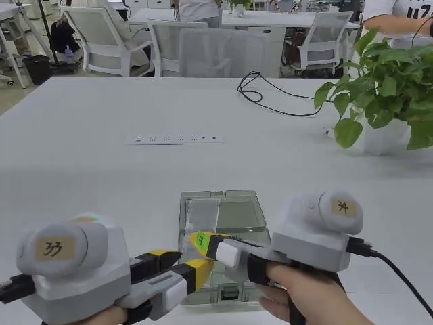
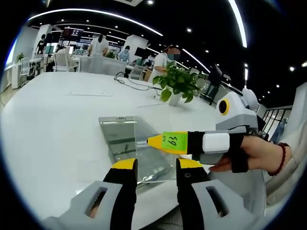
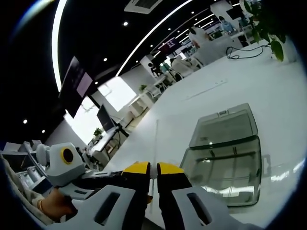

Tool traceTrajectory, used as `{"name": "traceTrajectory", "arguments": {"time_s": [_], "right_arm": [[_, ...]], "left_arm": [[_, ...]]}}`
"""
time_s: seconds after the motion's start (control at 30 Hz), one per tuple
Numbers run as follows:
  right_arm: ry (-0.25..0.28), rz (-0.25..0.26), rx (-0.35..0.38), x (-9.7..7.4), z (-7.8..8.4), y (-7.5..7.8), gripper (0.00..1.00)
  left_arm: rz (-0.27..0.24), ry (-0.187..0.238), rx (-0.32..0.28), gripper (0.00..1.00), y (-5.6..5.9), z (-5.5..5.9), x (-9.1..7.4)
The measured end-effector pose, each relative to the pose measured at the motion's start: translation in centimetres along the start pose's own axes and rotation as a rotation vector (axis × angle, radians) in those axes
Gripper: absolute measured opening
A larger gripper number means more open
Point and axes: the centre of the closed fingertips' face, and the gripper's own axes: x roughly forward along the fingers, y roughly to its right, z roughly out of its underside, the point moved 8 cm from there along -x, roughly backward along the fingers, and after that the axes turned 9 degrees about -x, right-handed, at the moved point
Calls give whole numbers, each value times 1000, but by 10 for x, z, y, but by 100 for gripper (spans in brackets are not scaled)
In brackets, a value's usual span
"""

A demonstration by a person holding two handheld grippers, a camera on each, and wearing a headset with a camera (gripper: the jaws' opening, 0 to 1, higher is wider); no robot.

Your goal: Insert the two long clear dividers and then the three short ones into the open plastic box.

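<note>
The head view shows a clear box [image 1: 237,211] with its lid open, sitting near the close edge of a big white table [image 1: 81,176]. The right gripper [image 1: 201,242] has its fingers pinched tight on a clear divider [image 1: 201,217] and holds it up on its edge above the left part of the box. The left gripper [image 1: 181,264] hovers just beside it, fingers apart, with nothing in them. The divider looks thin, light and stiff, and smooth enough to slip. I think it is best held by its top edge and kept straight up. It might crack if pushed hard. The table is flat and bare around the box. Farther off lie a power strip [image 1: 176,139] and a black cable [image 1: 270,91], and a green plant [image 1: 389,95] stands near the right edge. Chairs [image 1: 101,37] and more desks stand behind.
</note>
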Motion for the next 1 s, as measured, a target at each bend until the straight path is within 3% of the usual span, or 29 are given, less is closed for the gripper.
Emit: {"name": "traceTrajectory", "arguments": {"time_s": [0.4, 0.5, 0.63, 0.77, 0.87, 1.0], "right_arm": [[-17, 9, 51, -1, 0, 0, 7], [-27, 15, 51, -2, -1, 1, 7], [-45, 32, 69, -6, -6, 4, 7], [-60, 44, 94, -9, -9, 8, 7], [-86, 67, 95, -12, -12, 11, 6], [-134, 102, 105, -17, -16, 17, 6]], "left_arm": [[-6, -3, -7, 32, 1, 0, 0], [-22, -48, 38, 39, -1, 2, -1], [-10, -75, 114, 44, 0, 6, -2], [-2, -74, 172, 50, 1, 7, -5], [-13, -98, 254, 49, -1, 9, -6], [-14, -103, 310, 53, -2, 10, -7]]}}
